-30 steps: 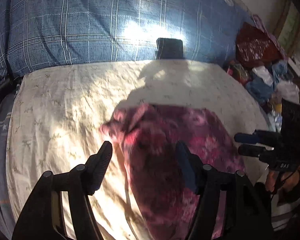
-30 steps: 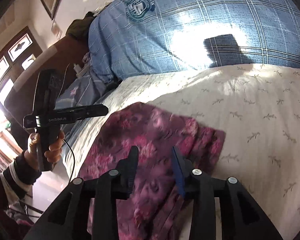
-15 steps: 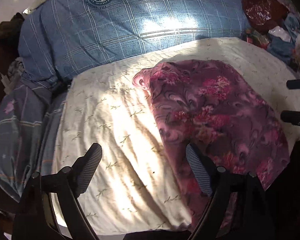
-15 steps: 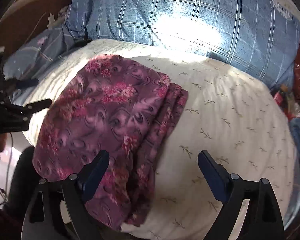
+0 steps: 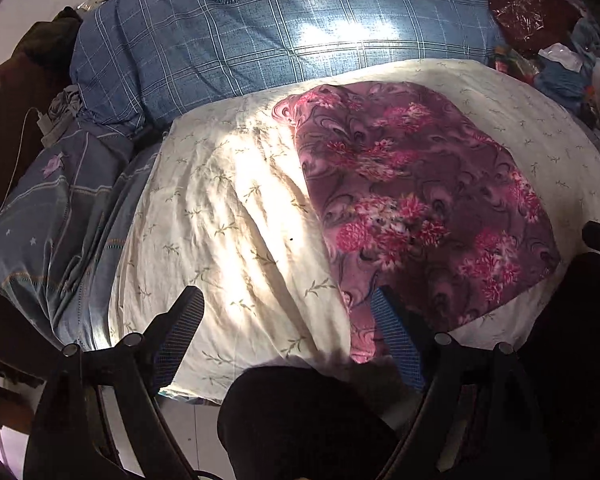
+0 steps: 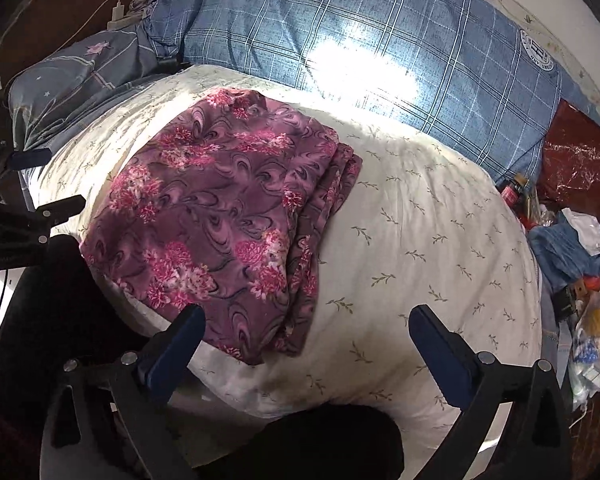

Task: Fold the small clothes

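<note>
Purple floral-print garment (image 6: 228, 216), folded flat with its layered edges stacked along one side, lies on the cream leaf-print pillow (image 6: 420, 240), and neither pair of tongs touches it. My left gripper (image 5: 292, 336) hangs over the pillow's near edge, jaws spread wide and empty; its right finger (image 5: 396, 340) sits over the cloth's near corner while the left one is above bare pillow. My right gripper (image 6: 306, 344) is opening to its widest, nothing between its jaws, the garment's near end just beyond its left finger (image 6: 172, 352). Beyond the pillow lies a blue plaid cushion with a round crest (image 6: 340, 32). At the far right, a loose clutter of clothes and bags (image 6: 572, 240); I can't tell any container.
</note>
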